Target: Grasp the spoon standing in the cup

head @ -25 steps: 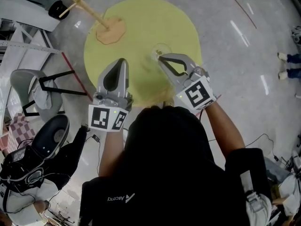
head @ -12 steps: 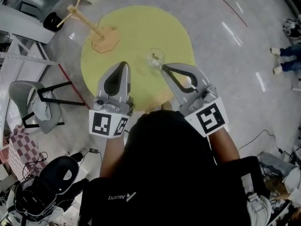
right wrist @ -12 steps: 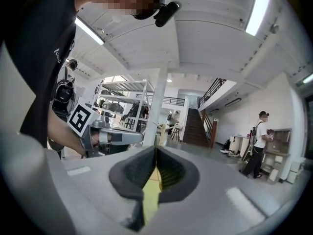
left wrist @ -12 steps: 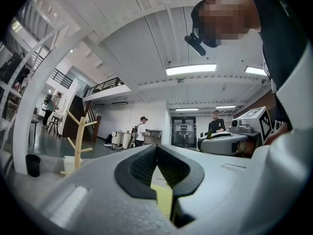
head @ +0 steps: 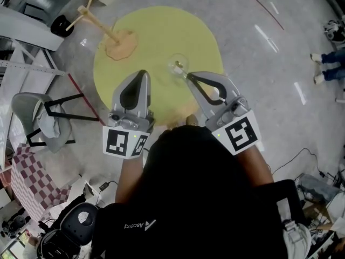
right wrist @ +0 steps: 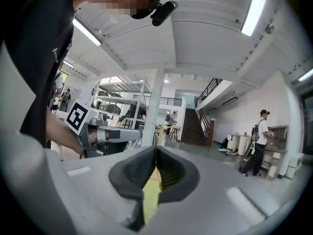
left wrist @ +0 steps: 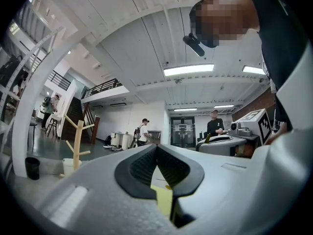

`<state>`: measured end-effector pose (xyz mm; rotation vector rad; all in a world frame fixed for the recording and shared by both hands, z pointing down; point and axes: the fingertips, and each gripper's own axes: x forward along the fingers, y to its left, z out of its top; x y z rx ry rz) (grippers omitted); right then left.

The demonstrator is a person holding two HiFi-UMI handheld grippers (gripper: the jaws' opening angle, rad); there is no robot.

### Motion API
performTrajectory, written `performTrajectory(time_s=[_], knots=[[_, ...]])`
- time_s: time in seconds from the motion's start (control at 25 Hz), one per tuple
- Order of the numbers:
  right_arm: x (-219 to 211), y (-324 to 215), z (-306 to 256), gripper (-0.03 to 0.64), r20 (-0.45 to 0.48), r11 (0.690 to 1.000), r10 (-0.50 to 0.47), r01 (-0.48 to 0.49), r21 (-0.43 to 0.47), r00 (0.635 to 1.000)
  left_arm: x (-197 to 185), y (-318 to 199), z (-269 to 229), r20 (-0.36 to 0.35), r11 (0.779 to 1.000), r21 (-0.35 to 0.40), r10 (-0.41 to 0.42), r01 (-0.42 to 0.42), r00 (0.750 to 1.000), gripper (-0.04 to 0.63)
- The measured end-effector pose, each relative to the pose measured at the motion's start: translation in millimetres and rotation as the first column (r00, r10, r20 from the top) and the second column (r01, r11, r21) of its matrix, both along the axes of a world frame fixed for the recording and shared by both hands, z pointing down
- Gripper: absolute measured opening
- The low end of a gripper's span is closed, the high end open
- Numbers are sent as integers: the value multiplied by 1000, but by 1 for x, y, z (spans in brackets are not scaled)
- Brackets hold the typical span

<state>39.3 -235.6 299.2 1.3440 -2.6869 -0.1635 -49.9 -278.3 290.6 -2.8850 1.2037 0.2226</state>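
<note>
A clear glass cup (head: 178, 65) stands on the round yellow table (head: 156, 26). A pale spoon in it is too small to make out clearly. My right gripper (head: 187, 76) is shut, its tips at the cup's near right rim. I cannot tell whether the spoon's handle is pinched between them. In the right gripper view the right gripper (right wrist: 156, 148) has its jaws pressed together, with no spoon showing between them. My left gripper (head: 142, 72) hovers to the left of the cup, apart from it. In its own view the left gripper (left wrist: 156, 146) is shut and empty.
A wooden peg stand (head: 119, 43) rises from the table's far left; it also shows in the left gripper view as the peg stand (left wrist: 76, 146). A grey chair (head: 32, 109) stands left of the table. Other people (right wrist: 259, 146) stand far off in the hall.
Since a second ago the head view has shifted a little. Both grippers stay shut, and the right gripper's tips stay beside the cup. Nothing has moved in the last half second.
</note>
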Motion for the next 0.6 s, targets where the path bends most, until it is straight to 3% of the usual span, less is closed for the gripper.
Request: performTrajectory(time_s=[0.6], knots=[[1,5,-1,5,15,1000,-4,4,12,1000,1,7,1,4,1000,4,-2,2,1000,11]])
